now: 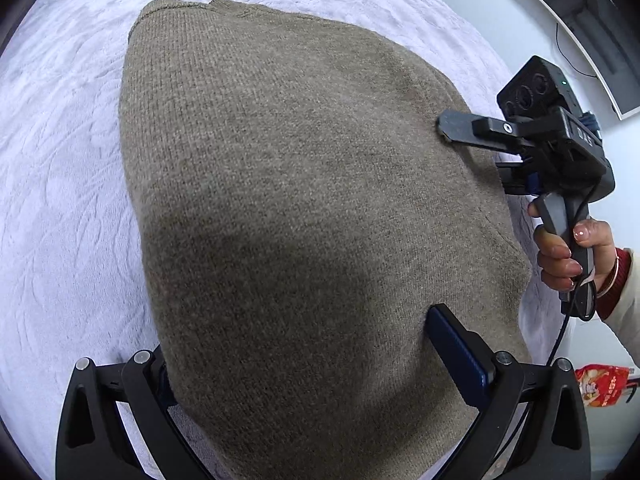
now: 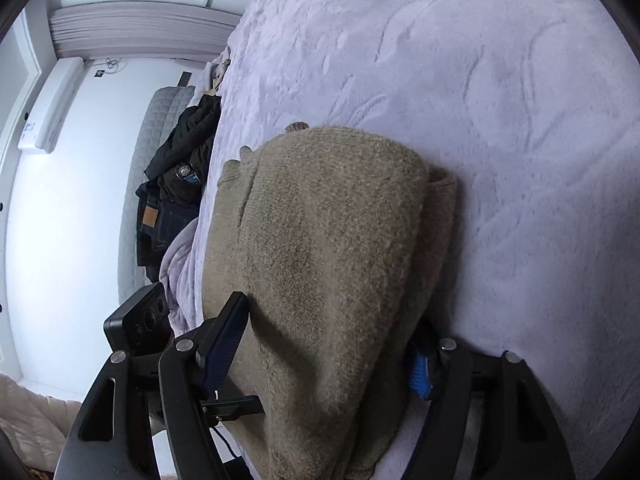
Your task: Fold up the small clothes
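Looking at the brown knit sweater (image 1: 288,184) first: it's lying on the lavender plush bedspread (image 1: 60,200), already doubled over itself. In the right wrist view you can see stacked layers along its 3 o'clock edge, with a ribbed hem or cuff poking out at about 11 o'clock. So I'd guess the fold is mostly done, and what's left is letting go, maybe one more fold, and a bit of smoothing.

The left gripper (image 1: 304,352) has its fingers straddling the near end of the sweater, one blue pad lying on top of the knit at 4 o'clock, the other tucked under the cloth at 8 o'clock. Whether they're actually pinching, I can't tell. The right gripper (image 2: 320,352) looks much the same in its own view: fingers spread wide on either side of the thick folded stack, and I can't say if the pads press on it. From the left wrist view, a person's hand (image 1: 568,256) holds that right gripper in from 3 o'clock, fingertip down on the sweater's edge.

Further out, dark clothes (image 2: 176,184) are heaped at the bed's edge, including jeans with a tan patch, unreadable. A red printed bag (image 1: 600,384) sits on the floor, lettering too small. The right gripper's body has markings I can't read.
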The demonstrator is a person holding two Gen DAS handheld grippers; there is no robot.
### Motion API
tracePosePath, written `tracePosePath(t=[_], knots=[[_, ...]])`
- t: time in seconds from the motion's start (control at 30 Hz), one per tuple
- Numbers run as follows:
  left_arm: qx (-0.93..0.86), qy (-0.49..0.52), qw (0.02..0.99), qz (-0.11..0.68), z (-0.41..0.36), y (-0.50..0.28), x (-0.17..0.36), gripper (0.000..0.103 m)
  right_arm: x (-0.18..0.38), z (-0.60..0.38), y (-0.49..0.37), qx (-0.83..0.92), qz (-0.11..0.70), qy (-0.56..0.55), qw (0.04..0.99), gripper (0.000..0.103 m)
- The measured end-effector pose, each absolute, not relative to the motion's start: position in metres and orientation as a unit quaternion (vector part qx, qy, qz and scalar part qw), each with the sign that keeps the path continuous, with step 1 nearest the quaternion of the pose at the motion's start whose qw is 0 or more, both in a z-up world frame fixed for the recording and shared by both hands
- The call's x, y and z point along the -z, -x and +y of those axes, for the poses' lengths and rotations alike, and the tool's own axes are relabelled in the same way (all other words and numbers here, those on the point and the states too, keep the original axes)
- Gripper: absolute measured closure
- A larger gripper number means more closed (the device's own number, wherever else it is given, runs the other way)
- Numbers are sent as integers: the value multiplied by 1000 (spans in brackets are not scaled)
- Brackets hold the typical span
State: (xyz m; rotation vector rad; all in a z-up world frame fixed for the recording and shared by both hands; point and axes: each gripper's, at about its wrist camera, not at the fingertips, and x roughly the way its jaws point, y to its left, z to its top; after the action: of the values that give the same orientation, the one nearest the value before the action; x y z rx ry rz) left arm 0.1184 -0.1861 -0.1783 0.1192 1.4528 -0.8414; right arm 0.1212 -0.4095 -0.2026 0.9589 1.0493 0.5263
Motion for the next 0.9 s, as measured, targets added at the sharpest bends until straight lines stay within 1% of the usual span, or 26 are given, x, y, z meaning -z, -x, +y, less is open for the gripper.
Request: tracePosePath(t=[0.07,0.13,0.17,0.2,0.23,0.27,0.33,0.37,0.4,0.43,0.53,0.67,0.9], knots=[[372,-55,666,645,-188,-117,179,0,208,-412,-121,-233,472,-453,719,31],[369,-54,669,643,-188,-112,179,0,209,-412,-122,-227,476,-457,717,33],[368,-54,674,638,-188,-110,177,1,209,-412,-122,-223,480,-455,716,37],[368,-55,679,633,-190,-107,174,8,209,-412,-123,-217,484,-455,715,47],[369,-57,684,626,-188,-103,170,15,210,-411,-122,-211,487,-461,711,52],[371,-57,688,621,-187,-101,167,19,210,-411,-122,-211,484,-471,706,61],[371,-45,692,617,-181,-101,160,35,205,-410,-116,-204,471,-482,710,65],[371,-33,692,619,-177,-101,157,39,203,-411,-113,-205,466,-485,711,66],[373,-20,690,620,-172,-103,154,47,201,-411,-111,-207,459,-493,709,67],[376,-8,688,621,-168,-104,151,51,198,-411,-108,-210,452,-503,706,67],[385,11,686,618,-161,-103,140,52,187,-406,-101,-221,435,-523,699,67],[398,16,688,606,-151,-91,121,52,164,-390,-92,-234,426,-523,700,67],[411,25,686,599,-103,-65,91,52,129,-350,-68,-250,421,-523,698,67]])
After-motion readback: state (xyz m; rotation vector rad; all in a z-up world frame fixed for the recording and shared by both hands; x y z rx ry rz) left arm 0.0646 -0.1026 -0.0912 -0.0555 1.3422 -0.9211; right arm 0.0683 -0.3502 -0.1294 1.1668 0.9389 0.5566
